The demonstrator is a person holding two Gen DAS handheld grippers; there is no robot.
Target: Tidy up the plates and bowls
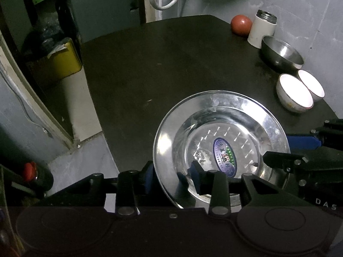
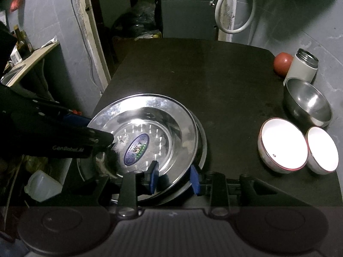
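Observation:
A shiny steel plate (image 1: pixel 220 132) (image 2: pixel 148 128) with an oval sticker sits near the front of the dark table (image 1: pixel 160 64) (image 2: pixel 214 75). In the right wrist view a second steel plate (image 2: pixel 203 147) shows beneath it. My left gripper (image 1: pixel 172 176) (image 2: pixel 99 129) is shut on the plate's left rim, one blue pad outside and one inside. My right gripper (image 2: pixel 174 176) (image 1: pixel 276 148) is shut on the near right rim. A steel bowl (image 1: pixel 283 52) (image 2: pixel 308 102) and two white bowls (image 1: pixel 294 93) (image 2: pixel 283 145) stand at the table's right edge.
A white flask (image 1: pixel 262 30) (image 2: pixel 302 66) and a red ball (image 1: pixel 241 24) (image 2: pixel 283 63) stand in the far right corner by the wall. Left of the table are a yellow bin (image 1: pixel 64 62) and a white jug (image 2: pixel 42 184) on the floor.

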